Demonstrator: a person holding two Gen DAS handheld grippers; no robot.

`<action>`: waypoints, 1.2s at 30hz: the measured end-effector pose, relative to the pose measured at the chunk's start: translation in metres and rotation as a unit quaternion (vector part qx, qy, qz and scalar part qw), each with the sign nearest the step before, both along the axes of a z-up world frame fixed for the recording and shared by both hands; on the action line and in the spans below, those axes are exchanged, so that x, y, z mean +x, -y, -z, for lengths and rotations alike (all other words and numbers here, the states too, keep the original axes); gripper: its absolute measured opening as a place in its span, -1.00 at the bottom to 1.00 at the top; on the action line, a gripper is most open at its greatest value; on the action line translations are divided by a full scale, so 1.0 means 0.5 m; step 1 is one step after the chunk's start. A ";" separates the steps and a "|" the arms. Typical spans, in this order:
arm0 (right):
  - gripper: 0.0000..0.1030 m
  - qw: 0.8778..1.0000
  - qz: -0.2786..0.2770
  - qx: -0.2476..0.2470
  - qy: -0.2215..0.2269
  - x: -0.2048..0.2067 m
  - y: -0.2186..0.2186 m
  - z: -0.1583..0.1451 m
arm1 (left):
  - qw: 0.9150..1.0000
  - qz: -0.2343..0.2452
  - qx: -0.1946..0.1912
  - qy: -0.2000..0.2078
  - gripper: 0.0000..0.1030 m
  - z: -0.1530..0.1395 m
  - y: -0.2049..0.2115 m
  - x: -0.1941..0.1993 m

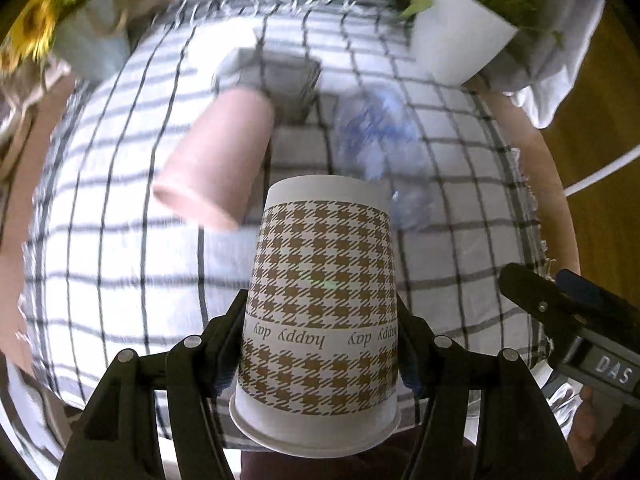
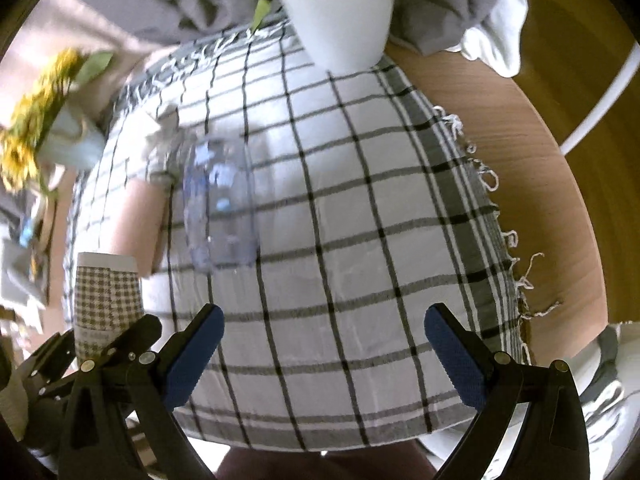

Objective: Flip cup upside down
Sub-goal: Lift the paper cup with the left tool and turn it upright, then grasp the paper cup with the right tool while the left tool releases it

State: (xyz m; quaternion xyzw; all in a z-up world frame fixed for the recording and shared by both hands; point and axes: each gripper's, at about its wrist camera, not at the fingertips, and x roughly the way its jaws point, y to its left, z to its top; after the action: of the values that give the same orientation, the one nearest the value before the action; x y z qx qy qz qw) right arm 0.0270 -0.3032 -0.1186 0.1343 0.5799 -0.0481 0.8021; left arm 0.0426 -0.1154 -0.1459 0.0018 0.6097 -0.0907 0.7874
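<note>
A white paper cup with a brown houndstooth pattern [image 1: 324,308] is held upside down, its rim nearest the camera and its printed words inverted. My left gripper [image 1: 320,340] is shut on its sides above the checked cloth. The same cup shows at the far left of the right wrist view [image 2: 106,296], with the left gripper's black fingers around it. My right gripper [image 2: 320,344] is open and empty over the cloth, its blue pads [image 2: 192,360] wide apart. It also shows at the right edge of the left wrist view [image 1: 560,312].
A pink cup [image 1: 216,160] and a clear plastic cup [image 1: 380,148] stand upside down on the checked cloth [image 2: 360,240]. A white plant pot [image 2: 340,12] stands at the back, sunflowers [image 2: 36,128] in a pale vase at the left. The bare wooden table edge [image 2: 540,200] runs along the right.
</note>
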 end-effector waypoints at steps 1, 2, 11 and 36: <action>0.96 1.000 -0.006 -0.004 -0.004 0.000 -0.003 0.004 | 1.000 -0.004 -0.001 -0.005 0.23 0.013 -0.001 -0.002; 0.96 1.000 -0.010 -0.008 -0.007 -0.001 -0.006 0.008 | 1.000 -0.007 -0.001 -0.009 0.23 0.021 -0.003 -0.004; 0.96 0.998 -0.037 -0.034 -0.048 -0.005 -0.019 0.056 | 0.998 -0.029 0.007 -0.051 0.23 0.108 -0.009 -0.012; 0.96 0.999 -0.036 -0.015 0.019 -0.035 -0.027 -0.048 | 0.998 -0.033 0.042 0.033 0.78 -0.031 -0.027 -0.057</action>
State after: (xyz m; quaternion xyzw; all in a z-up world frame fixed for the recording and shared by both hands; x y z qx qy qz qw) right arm 0.0096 -0.2895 -0.0948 0.1020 0.5678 -0.0252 0.8164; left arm 0.0142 -0.1021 -0.1306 0.0177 0.5862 -0.0390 0.8091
